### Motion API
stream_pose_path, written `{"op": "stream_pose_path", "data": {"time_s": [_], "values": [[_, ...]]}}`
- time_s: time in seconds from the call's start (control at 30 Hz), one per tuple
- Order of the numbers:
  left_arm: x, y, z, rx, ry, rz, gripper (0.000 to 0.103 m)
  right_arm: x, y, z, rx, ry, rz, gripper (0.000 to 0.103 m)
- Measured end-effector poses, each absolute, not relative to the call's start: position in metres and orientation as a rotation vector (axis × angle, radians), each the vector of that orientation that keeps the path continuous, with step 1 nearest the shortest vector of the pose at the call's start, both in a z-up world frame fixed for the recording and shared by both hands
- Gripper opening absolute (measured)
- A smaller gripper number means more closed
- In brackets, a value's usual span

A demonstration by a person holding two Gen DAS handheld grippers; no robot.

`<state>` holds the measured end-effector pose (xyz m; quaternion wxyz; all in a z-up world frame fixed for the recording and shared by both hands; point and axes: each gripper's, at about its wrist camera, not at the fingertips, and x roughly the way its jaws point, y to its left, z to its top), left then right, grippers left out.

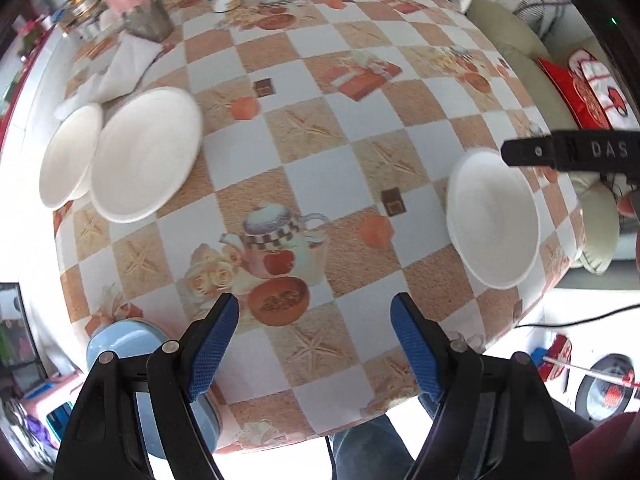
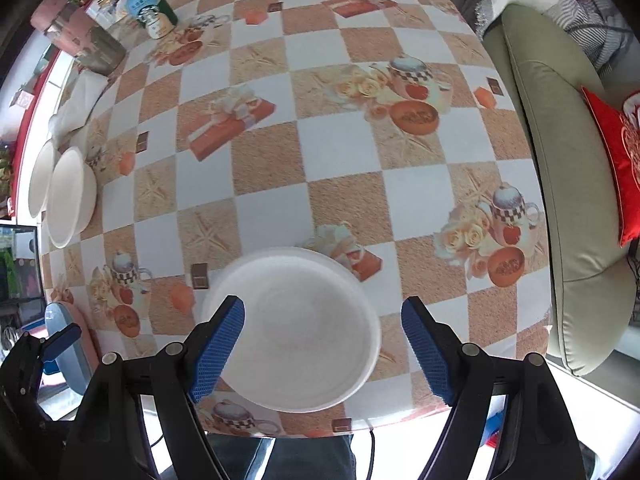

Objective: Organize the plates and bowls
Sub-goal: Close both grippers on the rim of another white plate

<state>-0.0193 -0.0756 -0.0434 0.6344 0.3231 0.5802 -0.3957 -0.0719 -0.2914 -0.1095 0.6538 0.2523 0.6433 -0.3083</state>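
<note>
Table [image 2: 340,152]: glossy oilcloth, checked in white and sandy tan squares, printed with teapots, roses, starfish, orange bowls and gift boxes.

Right tool [image 2: 323,344]: black arms, blue cross-hatched pads, jaws spread wide and gripping nothing. Directly ahead and below it, between the two fingers, sits a white bowl [image 2: 294,330]; round, matte, foam-like grainy surface, shallow, flat-bottomed, rim up, close to the table's near edge. The left pad overlaps the bowl's rim in view; cannot tell whether it touches.

Left tool [image 1: 316,344]: same build, jaws apart, empty, hovering over the near edge of the table. Same bowl [image 1: 494,218] lies well off to its right. Far ahead-left of this tool, two more white round pieces: a wide shallow plate [image 1: 146,154] and, just beyond, a smaller plate [image 1: 70,156] whose rim is overlapped by the larger. Both lie open side up. Being round, none has a long axis.

A pale blue rounded object [image 1: 132,344] sits behind the left finger at the table's edge.

Writing: "DAS" in pale letters on a black bar [image 1: 572,148] at the right of the left wrist view. A cup [image 2: 154,14] far ahead-left of the right tool carries a round green logo; text unreadable.
</note>
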Motion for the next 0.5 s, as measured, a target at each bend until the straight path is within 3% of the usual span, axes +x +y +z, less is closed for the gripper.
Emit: {"op": "stream_pose_path", "data": {"time_s": [0.2,0.5], "values": [[0.05,-0.058,-0.035,0.579,1.319,-0.682,0.081,-0.02,-0.253,-0.109,0.523,1.473,-0.574,0.082],[0.14,-0.03,-0.068,0.309,1.439,-0.364,0.081,0.067,-0.215,-0.124,0.504,1.487,-0.463,0.082]]}}
